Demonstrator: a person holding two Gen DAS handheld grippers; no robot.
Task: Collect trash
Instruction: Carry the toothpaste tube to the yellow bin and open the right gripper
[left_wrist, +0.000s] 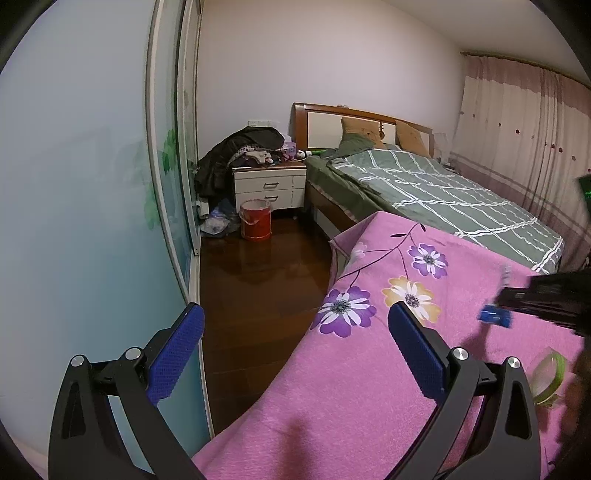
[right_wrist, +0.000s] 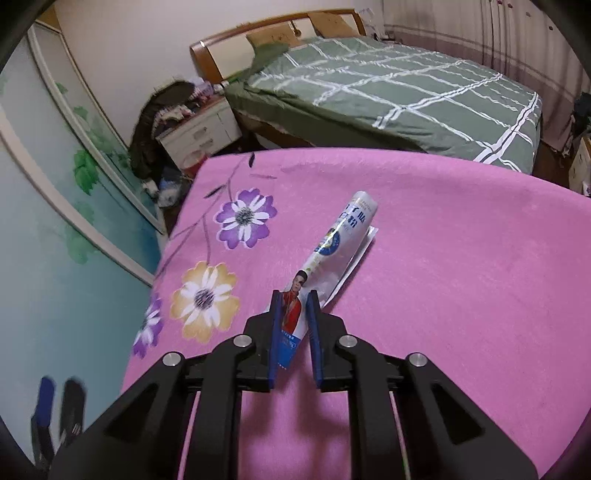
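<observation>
My right gripper (right_wrist: 293, 301) is shut on the bottom end of a flattened white tube (right_wrist: 332, 247) printed with a man in red, and holds it just above the pink flowered blanket (right_wrist: 461, 266). The tube's far end points toward the green bed. In the left wrist view the right gripper (left_wrist: 495, 314) shows blurred at the right edge with the tube's blue end in it. My left gripper (left_wrist: 295, 325) is open and empty, over the blanket's left edge (left_wrist: 351, 387). A roll of green tape (left_wrist: 548, 374) lies on the blanket at the right.
A red bucket lined with a bag (left_wrist: 255, 218) stands on the dark wood floor beside a white nightstand (left_wrist: 269, 186) piled with clothes. A green plaid bed (left_wrist: 436, 195) is behind. A sliding wardrobe door (left_wrist: 85, 206) runs along the left. Curtains (left_wrist: 524, 133) hang at the right.
</observation>
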